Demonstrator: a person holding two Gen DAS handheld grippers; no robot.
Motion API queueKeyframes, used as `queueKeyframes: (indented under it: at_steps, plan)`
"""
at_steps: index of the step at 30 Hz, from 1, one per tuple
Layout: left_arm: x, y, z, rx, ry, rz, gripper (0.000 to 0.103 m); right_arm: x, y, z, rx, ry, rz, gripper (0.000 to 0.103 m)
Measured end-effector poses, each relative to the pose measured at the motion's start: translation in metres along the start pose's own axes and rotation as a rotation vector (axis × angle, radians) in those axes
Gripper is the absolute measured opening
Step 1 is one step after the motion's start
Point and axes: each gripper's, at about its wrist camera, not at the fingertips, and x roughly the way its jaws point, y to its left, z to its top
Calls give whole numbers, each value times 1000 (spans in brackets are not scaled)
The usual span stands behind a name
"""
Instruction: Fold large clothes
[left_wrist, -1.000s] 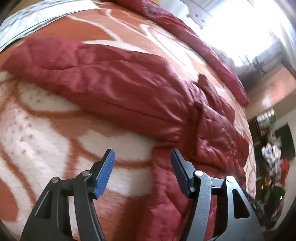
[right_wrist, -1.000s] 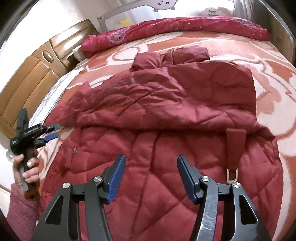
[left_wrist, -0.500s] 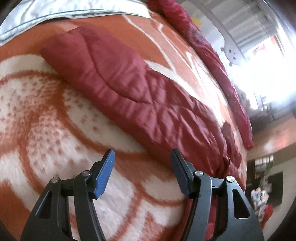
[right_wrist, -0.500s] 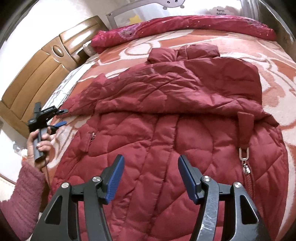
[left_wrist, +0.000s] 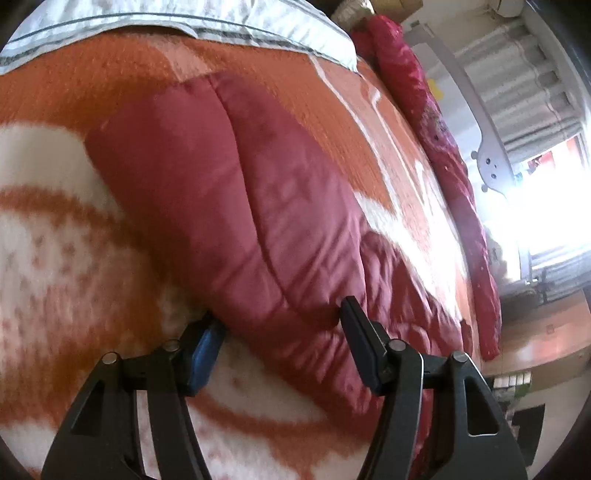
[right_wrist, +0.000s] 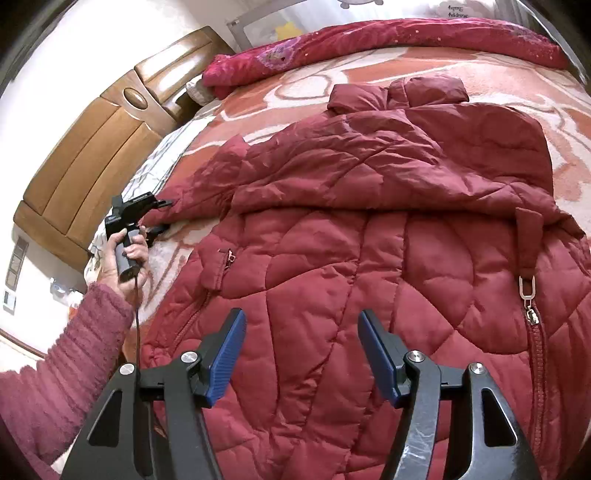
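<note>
A: Where does the quilted red coat (right_wrist: 369, 229) lie?

B: Spread over the bed (right_wrist: 517, 85), collar toward the far edge, hem nearest the right gripper (right_wrist: 301, 352). One sleeve is already folded across the chest; the other sleeve (left_wrist: 236, 206) stretches toward the bed's left edge, near the wooden headboard (right_wrist: 92, 147).

A: And the grippers?

B: The left gripper (left_wrist: 280, 332) straddles that outstretched sleeve, jaws apart, one on each side of the padding and not yet pinched. The right gripper hangs over the lower front of the coat, jaws wide, holding nothing.

A: Which step is this, then?

B: Probably the second sleeve fold. The left gripper needs to close firmly on the thick padding, then carry the sleeve across the chest. The slick puffy fabric may slip from a shallow bite.
</note>
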Motion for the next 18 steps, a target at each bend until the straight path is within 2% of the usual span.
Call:
queueKeyframes:
  at_steps: [1, 3, 4, 5, 10, 18]
  plan:
    - [1, -1, 3, 2, -6, 6, 60, 0, 1, 0, 0, 0, 2, 64]
    - [2, -5, 7, 25, -25, 45, 38, 0, 1, -1, -1, 1, 0, 65]
    - [2, -8, 7, 44, -22, 46, 19, 1, 1, -1, -1, 2, -3, 64]
    - [1, -10, 8, 52, -19, 36, 12, 1, 0, -2, 0, 3, -3, 64]
    - [-32, -40, -7, 192, -98, 39, 7, -5, -8, -3, 20, -12, -12, 64]
    - [-79, -114, -53, 370, -140, -135, 6, -10, -20, -6, 59, -28, -14, 64]
